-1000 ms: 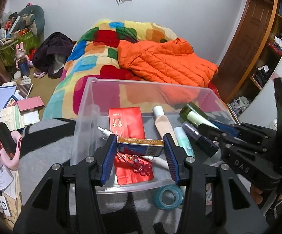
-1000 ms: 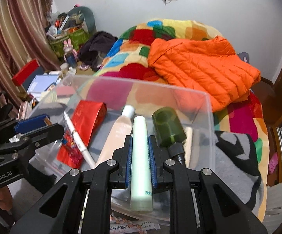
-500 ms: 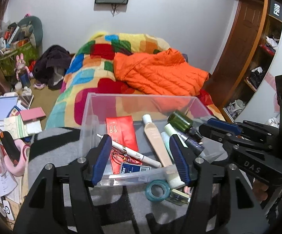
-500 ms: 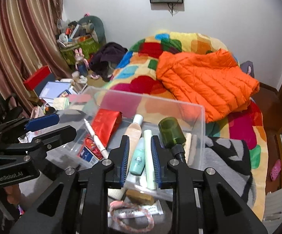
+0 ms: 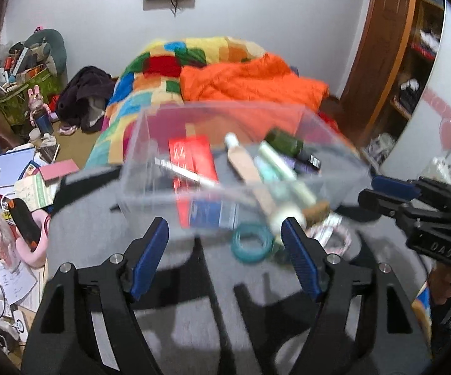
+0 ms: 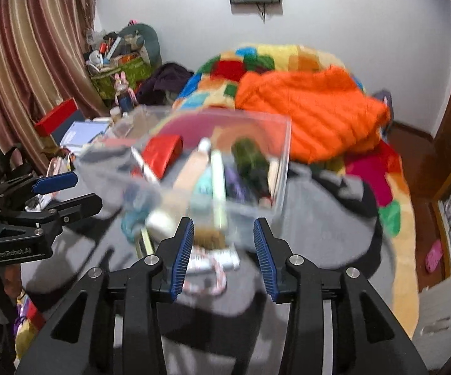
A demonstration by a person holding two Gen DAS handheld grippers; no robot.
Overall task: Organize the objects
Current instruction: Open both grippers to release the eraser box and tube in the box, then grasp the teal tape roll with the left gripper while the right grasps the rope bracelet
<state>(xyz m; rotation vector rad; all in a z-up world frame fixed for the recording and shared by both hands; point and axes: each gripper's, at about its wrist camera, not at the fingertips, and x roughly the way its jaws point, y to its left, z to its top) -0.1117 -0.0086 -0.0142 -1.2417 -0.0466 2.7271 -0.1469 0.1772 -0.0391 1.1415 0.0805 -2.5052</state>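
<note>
Underneath, grey-black blanket (image 5: 106,206); beyond, patchwork bedspread (image 5: 150,87), white wall (image 5: 256,6).

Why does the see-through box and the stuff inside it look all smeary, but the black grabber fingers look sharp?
Left wrist view: the clear box and the teal tape ring are smeared by motion blur, while the left gripper rides with the camera, so it stays crisp. Right wrist view: same smear on the box, sharp right gripper. Both fisheye views bend the room's edges.

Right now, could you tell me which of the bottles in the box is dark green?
The stubby bottle by the box's right wall; the others are pale or beige.
</note>
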